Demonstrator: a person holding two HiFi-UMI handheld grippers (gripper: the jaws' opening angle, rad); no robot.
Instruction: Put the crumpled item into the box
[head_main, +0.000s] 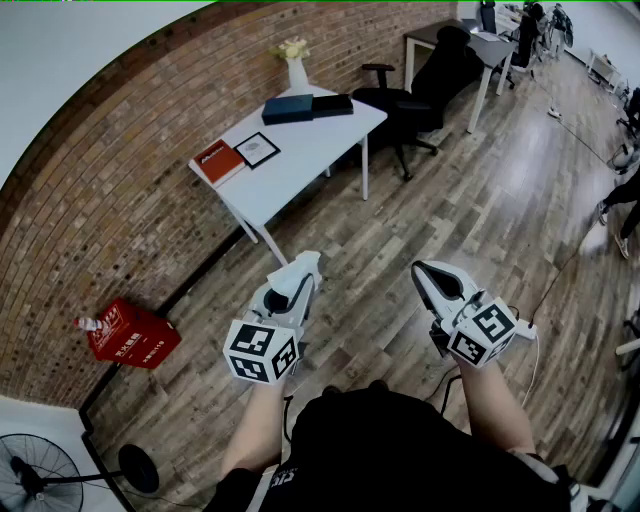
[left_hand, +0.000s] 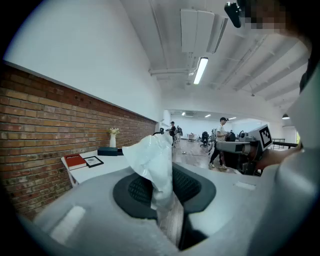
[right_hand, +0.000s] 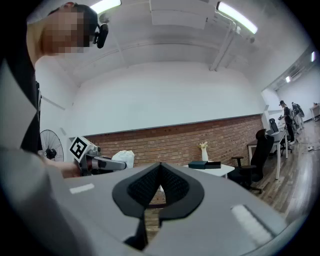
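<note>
Crumpled item: white, thin and creased, paper or film, I cannot tell which. It is pinched low down between the jaws of the left gripper, and its loose upper part billows above the tips. It is carried at about waist height over the wooden floor, well apart from any box. Gripping by the lower fold seems to be what keeps so light a thing from slipping.

Left gripper: jaws drawn in on the crumpled item, nose tilted slightly down, aimed toward the brick wall and the counter.

Right gripper: jaws pressed together at the tips with nothing between them. It is held level beside the left one, apparently idle and kept clear of the carrying hand.

Counter: white, standing against the wall, well ahead of both grippers. On it:
- dark box, lid seemingly on; probably the target, though that is a guess
- red book
- framed picture
- vase, at the wall end

Red crate: on the floor at the foot of the wall, another possible receptacle.

Progress, as I judge it: the item is in hand and a walk to the box remains.
</note>
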